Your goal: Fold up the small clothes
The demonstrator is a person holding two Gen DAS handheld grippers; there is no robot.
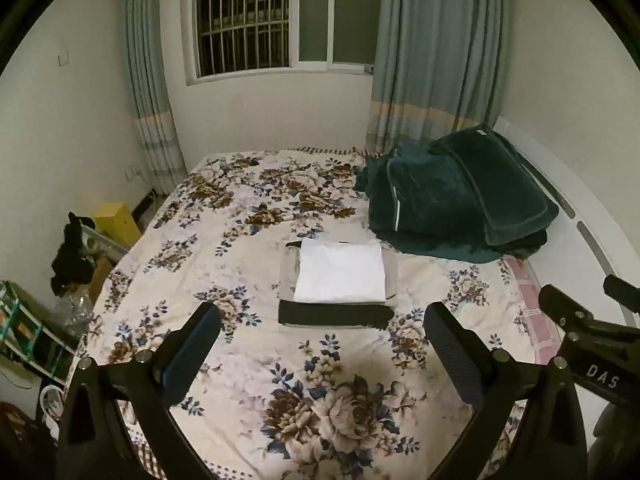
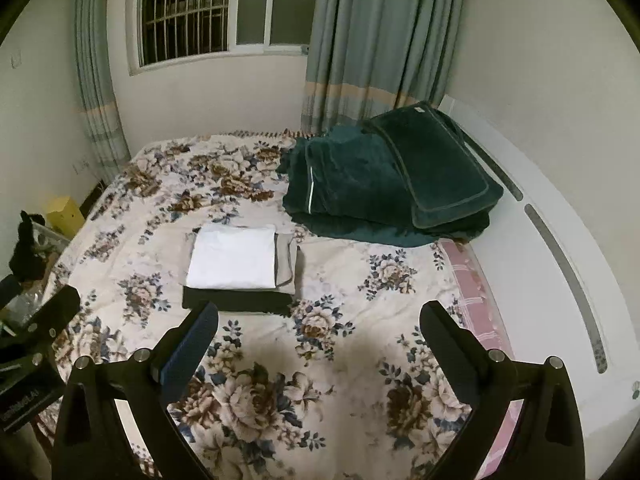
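Note:
A small stack of folded clothes lies in the middle of the floral bed [image 1: 304, 392]. On top is a white folded piece [image 1: 340, 271] [image 2: 232, 257], under it a grey one [image 2: 288, 260], and at the bottom a black one [image 1: 334, 315] [image 2: 236, 300]. My left gripper [image 1: 322, 320] hangs open above the bed, short of the stack, with nothing between its fingers. My right gripper [image 2: 320, 320] is also open and empty, with the stack ahead to its left. The right gripper's body shows at the right edge of the left wrist view [image 1: 592, 344].
A pile of dark green blankets and a pillow [image 1: 460, 200] [image 2: 392, 176] sits at the bed's far right by the white headboard [image 2: 560, 240]. Left of the bed are a yellow box [image 1: 118, 224], dark clutter [image 1: 74, 256] and a shelf [image 1: 28, 332]. Curtains [image 1: 432, 48] flank a barred window [image 1: 244, 16].

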